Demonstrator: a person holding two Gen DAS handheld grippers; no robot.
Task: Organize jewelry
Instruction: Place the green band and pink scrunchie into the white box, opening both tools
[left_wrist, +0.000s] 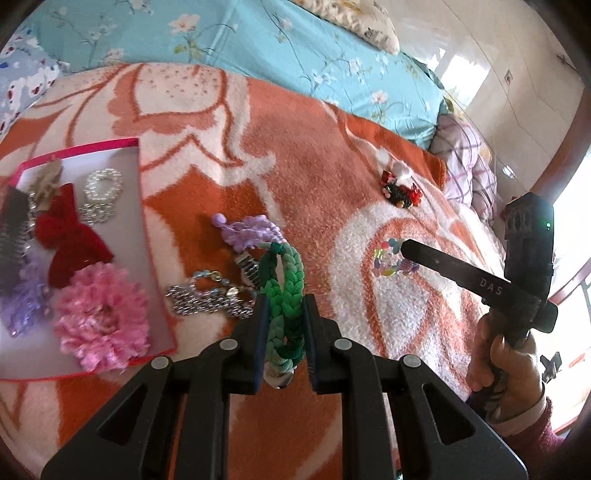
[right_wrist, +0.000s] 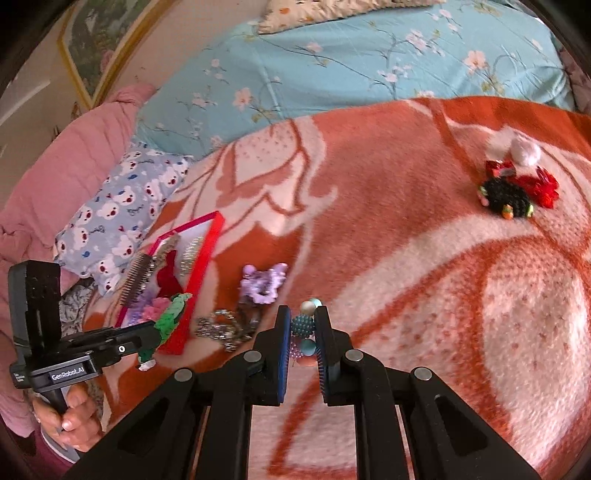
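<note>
My left gripper (left_wrist: 284, 301) is shut on a green braided hair tie (left_wrist: 286, 280), held above the orange blanket just right of the pink-rimmed tray (left_wrist: 92, 147). The right wrist view shows that gripper (right_wrist: 151, 332) and the tie (right_wrist: 170, 315) beside the tray (right_wrist: 207, 266). My right gripper (right_wrist: 303, 312) is shut on a bracelet of coloured beads (right_wrist: 303, 325). Seen from the left wrist, its tip (left_wrist: 406, 246) carries the beads (left_wrist: 389, 260) over a white patch of blanket. A red bow (left_wrist: 70, 236), a pink flower (left_wrist: 101, 317) and a pearl bracelet (left_wrist: 101, 188) lie in the tray.
On the blanket beside the tray lie a purple scrunchie (left_wrist: 251, 230) and a silver chain bracelet (left_wrist: 207, 301). Black and red hair clips (left_wrist: 400, 190) rest farther off. A blue floral quilt (left_wrist: 258, 44) and pillows border the far side. A hand (left_wrist: 506, 365) grips the right tool.
</note>
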